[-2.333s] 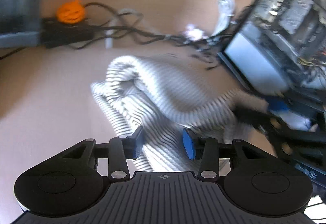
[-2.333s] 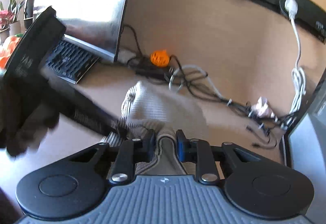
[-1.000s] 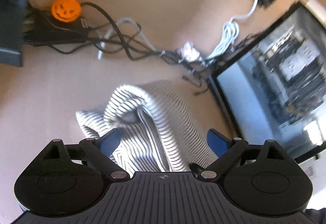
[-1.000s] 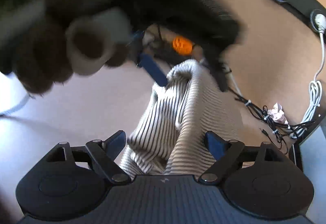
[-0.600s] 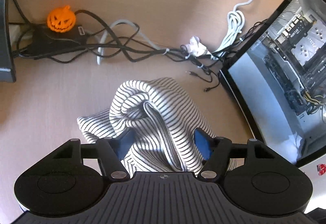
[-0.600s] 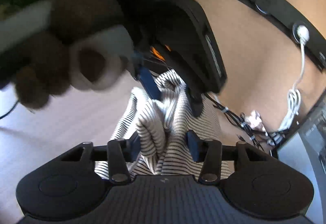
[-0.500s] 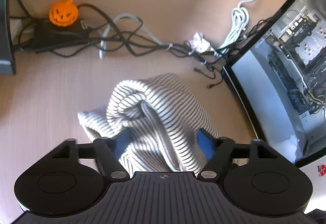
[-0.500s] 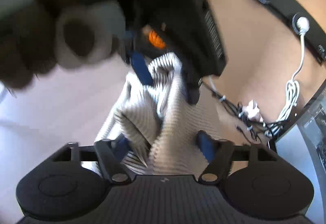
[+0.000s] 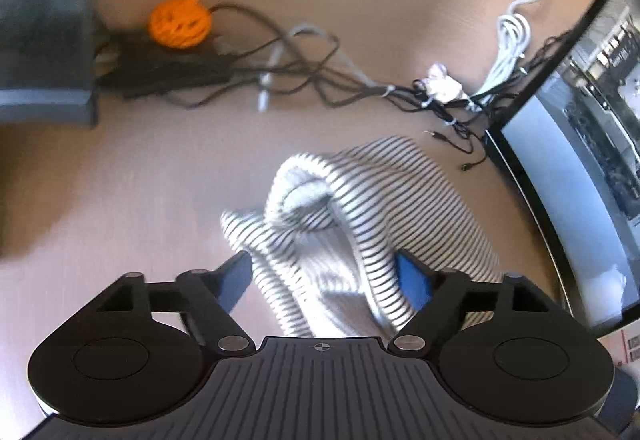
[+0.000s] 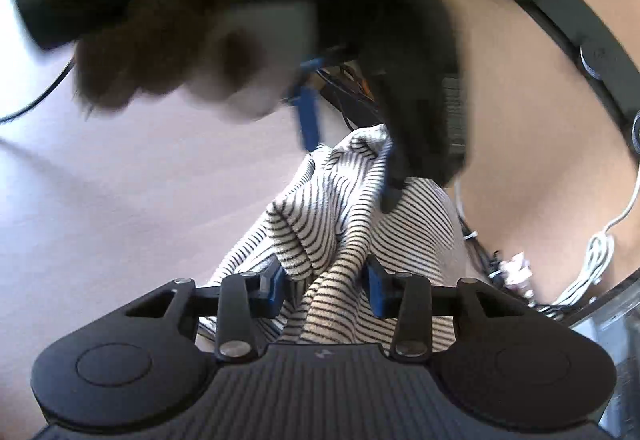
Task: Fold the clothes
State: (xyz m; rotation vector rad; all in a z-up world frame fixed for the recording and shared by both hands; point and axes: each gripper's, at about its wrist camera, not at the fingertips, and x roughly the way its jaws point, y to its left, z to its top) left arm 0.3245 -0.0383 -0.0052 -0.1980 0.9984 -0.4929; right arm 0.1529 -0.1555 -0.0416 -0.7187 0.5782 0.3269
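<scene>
- Right hand-held gripper is closing around a bunched ridge of the striped top.
- Left hand-held gripper is straddling the top, spread.
- Next, probably: pinching, then lifting to spread it out on the counter.

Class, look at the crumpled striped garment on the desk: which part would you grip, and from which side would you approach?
Grip the raised rolled fold of the striped garment, coming from above: it stands up off the desk, giving fingers two sides to pinch. The right gripper is closing around a similar ridge.

Garment on desk, before cables, left of monitor.
</scene>
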